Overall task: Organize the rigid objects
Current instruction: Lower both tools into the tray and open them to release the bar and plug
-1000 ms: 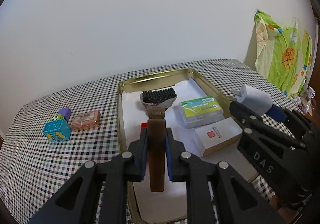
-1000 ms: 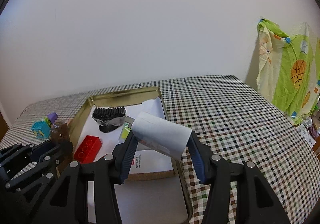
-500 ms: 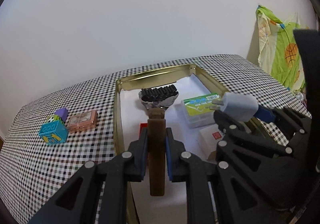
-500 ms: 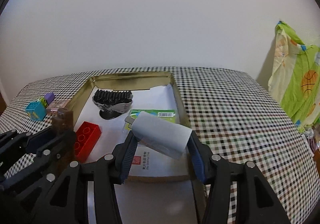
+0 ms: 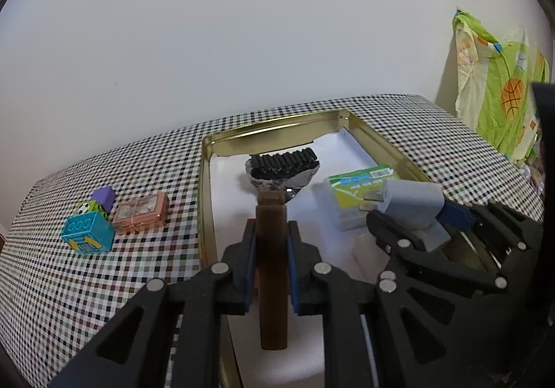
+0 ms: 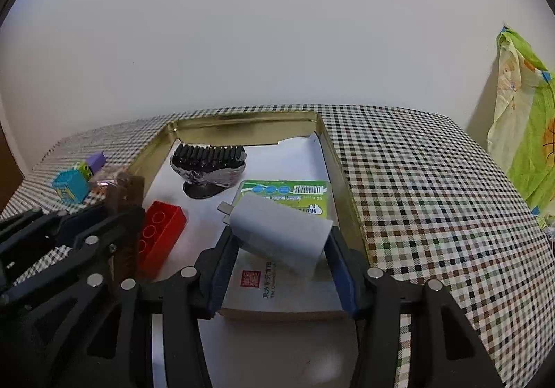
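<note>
- Two grippers hover over the gold metal tray (image 6: 341, 176), each carrying an item, seemingly to set it among the things already there.
- The left gripper (image 5: 271, 261) is clamped tight on a flat brown wooden bar (image 5: 273, 270), above the tray's left half by the red toy brick (image 6: 160, 237).
- The right gripper (image 6: 280, 258), jaws partly apart, pinches a pale grey plug-in charger (image 6: 279, 235) above the white box (image 6: 277, 291).

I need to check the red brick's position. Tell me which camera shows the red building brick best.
The right wrist view: the red building brick lies in the gold tray, its studs plain. In the left wrist view only slivers show behind the left gripper and its brown block.
</note>
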Demonstrator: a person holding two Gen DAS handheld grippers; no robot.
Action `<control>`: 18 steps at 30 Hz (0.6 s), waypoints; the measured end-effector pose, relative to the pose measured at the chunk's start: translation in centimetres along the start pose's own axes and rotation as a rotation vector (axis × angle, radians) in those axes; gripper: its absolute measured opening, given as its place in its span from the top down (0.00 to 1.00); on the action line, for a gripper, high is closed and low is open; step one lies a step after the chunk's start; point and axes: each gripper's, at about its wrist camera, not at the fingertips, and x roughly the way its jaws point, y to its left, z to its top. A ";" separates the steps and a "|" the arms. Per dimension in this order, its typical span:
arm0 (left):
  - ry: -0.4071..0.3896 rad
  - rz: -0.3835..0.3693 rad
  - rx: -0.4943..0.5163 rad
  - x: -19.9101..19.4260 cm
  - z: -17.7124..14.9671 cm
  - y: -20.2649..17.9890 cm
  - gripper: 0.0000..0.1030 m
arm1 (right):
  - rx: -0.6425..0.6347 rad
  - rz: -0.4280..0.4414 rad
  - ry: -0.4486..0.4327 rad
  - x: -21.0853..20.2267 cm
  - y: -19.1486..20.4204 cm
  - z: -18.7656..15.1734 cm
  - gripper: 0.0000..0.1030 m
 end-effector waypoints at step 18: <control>-0.120 0.092 -0.109 -3.5 0.0 3.0 0.01 | 0.212 -0.044 -0.333 -7.2 -3.7 -1.8 0.16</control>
